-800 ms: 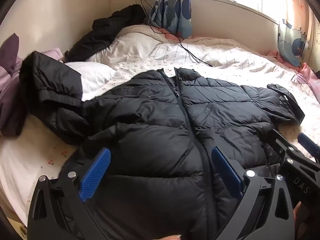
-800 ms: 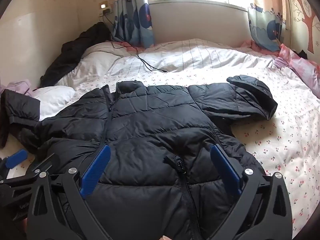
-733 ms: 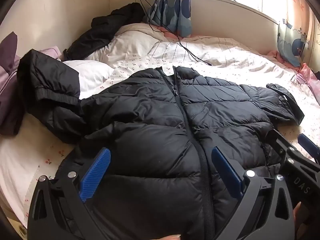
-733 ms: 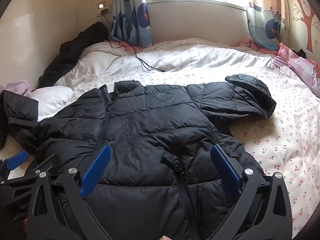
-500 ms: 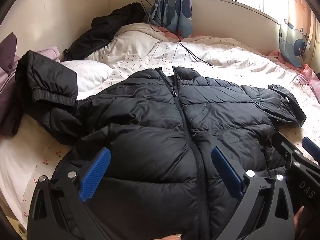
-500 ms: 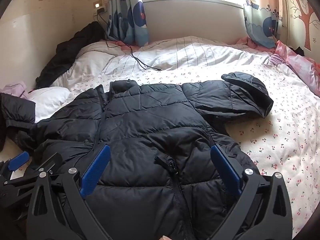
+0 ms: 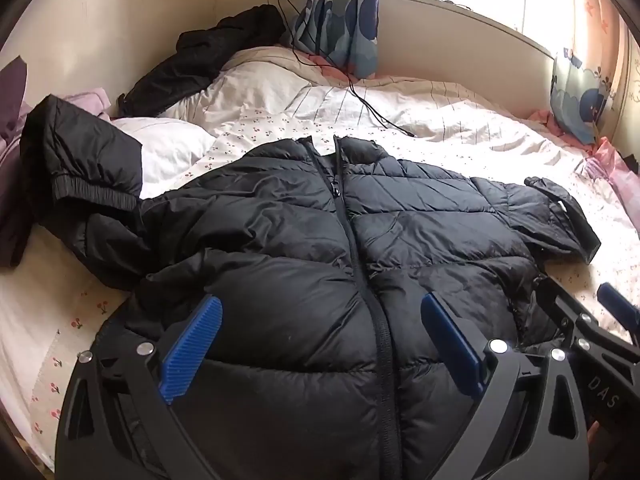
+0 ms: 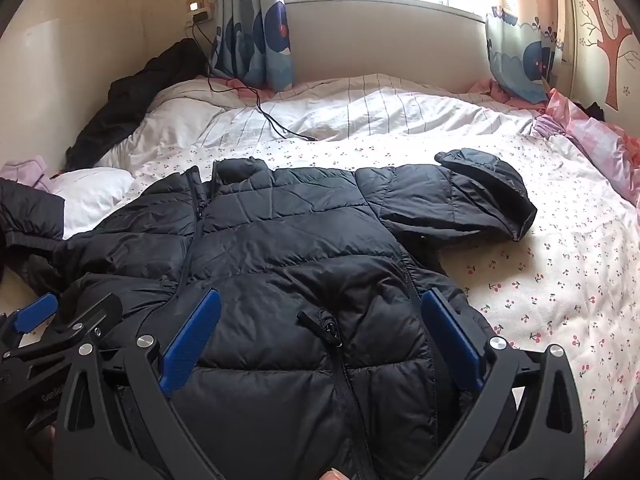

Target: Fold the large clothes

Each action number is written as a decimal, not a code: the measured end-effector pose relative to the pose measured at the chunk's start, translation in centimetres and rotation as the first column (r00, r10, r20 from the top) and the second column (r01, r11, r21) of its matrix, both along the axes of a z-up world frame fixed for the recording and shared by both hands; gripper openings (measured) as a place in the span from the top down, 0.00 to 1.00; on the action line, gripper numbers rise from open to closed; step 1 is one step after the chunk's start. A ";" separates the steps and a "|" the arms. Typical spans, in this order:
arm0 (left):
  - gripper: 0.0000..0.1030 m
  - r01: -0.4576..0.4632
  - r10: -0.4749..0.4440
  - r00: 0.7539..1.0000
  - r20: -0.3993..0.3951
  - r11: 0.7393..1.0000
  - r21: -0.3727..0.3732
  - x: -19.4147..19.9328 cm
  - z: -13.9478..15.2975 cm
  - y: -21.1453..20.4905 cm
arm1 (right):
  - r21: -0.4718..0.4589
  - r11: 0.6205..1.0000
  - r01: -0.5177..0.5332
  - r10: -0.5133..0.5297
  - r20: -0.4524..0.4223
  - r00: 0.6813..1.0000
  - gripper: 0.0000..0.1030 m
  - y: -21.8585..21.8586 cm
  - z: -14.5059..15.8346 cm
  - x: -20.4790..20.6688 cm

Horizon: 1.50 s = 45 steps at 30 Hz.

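so, black puffer jacket (image 7: pixel 304 240) flat on the bed (image 8: pixel 560 280), mid-frame.
both my left hand-held gripper (image 7: pixel 320 344) and right hand-held gripper (image 8: pixel 320 340) hover spread wide over its hem at bottom centre, empty, likely lining up a fold.

Black jacket (image 7: pixel 320 240) spread on bed (image 7: pixel 460 128); left gripper (image 7: pixel 320 336) fingers (image 7: pixel 192 344) wide.
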<state>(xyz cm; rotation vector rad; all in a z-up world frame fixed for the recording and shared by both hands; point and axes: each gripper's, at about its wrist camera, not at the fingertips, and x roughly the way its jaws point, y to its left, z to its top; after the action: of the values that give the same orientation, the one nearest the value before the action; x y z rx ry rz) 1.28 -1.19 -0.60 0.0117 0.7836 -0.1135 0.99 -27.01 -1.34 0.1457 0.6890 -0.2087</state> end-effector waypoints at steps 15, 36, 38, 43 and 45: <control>0.07 -0.011 0.010 1.000 -0.019 0.999 -0.038 0.6 -1.1 -0.7 | -0.003 1.000 0.008 -0.008 -0.016 1.000 0.06 -0.4 -0.1 0.0; 0.07 -0.011 0.010 1.000 -0.022 0.999 -0.030 0.6 -1.4 -0.6 | -0.079 0.997 0.025 -0.025 0.006 1.000 0.06 0.1 0.2 -0.7; 0.07 -0.011 0.010 1.000 -0.021 0.999 -0.030 0.6 -1.3 -0.7 | -0.084 0.996 0.026 -0.026 0.006 1.000 0.06 0.2 0.3 -0.6; 0.07 -0.009 0.008 1.000 -0.021 1.000 -0.027 0.5 -1.4 -0.6 | -0.095 0.995 0.031 -0.030 0.006 1.000 0.06 0.3 0.5 -0.6; 0.07 -0.008 0.008 1.000 -0.021 1.000 -0.026 0.5 -1.4 -0.6 | -0.093 0.995 0.031 -0.031 0.005 1.000 0.06 0.2 0.5 -0.6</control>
<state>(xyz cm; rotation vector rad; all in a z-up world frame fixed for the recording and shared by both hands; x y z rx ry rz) 1.78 -1.75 -2.03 -0.0172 0.8031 -0.1164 0.36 -26.77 -0.84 0.0677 0.6727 -0.2698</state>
